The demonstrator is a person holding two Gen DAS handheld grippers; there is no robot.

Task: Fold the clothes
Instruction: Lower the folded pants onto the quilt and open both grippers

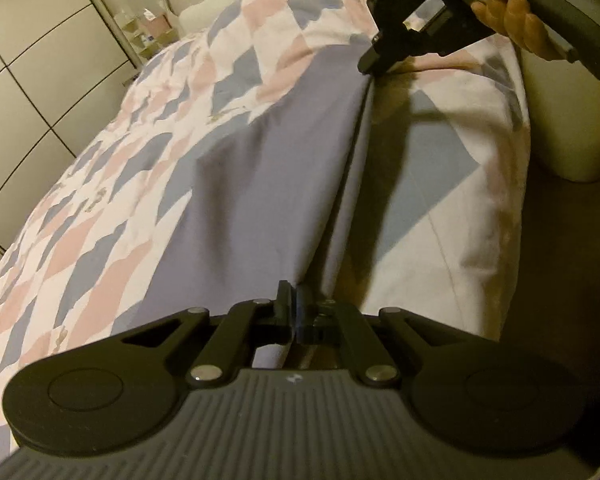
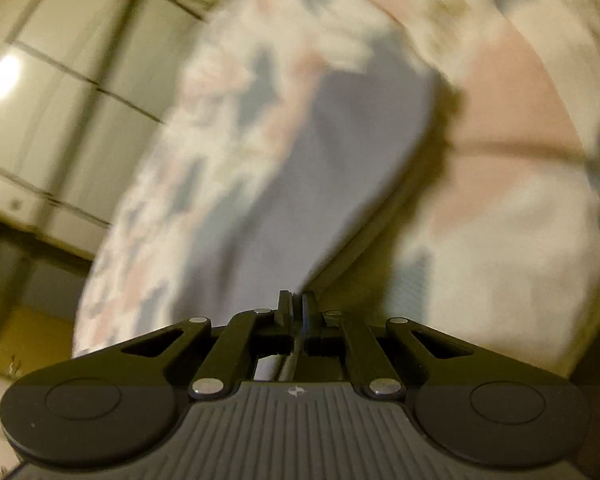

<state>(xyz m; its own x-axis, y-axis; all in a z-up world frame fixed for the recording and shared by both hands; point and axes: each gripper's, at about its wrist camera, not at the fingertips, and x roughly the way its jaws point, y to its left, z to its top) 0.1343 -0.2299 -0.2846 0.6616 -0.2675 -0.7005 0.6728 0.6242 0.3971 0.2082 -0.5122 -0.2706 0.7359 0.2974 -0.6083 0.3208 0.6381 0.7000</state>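
Grey-blue cloth [image 1: 268, 184] is seen stretched taut across a patterned quilt [image 1: 100, 200] on a bed, its right-hand edge raised into a straight ridge between the two grippers. The left gripper [image 1: 294, 300] is clenched on the near end of that edge, with fabric pinched between the closed jaws. The right gripper [image 1: 370, 65] is closed on the far end of the same edge, as seen from the left wrist; a hand [image 1: 508, 4] is wrapped round its handle. In the right wrist view, which is blurred, the right gripper [image 2: 296, 300] is shown with jaws together and cloth [image 2: 320, 168] caught between them. A dark shadow is cast beneath the lifted edge onto the quilt. To the left, free quilt surface is available up to the cupboard doors [image 1: 24, 80]. To the right, the quilt's edge drops off beside a pale bin [image 1: 564, 120], which stands close, so room is tighter there.
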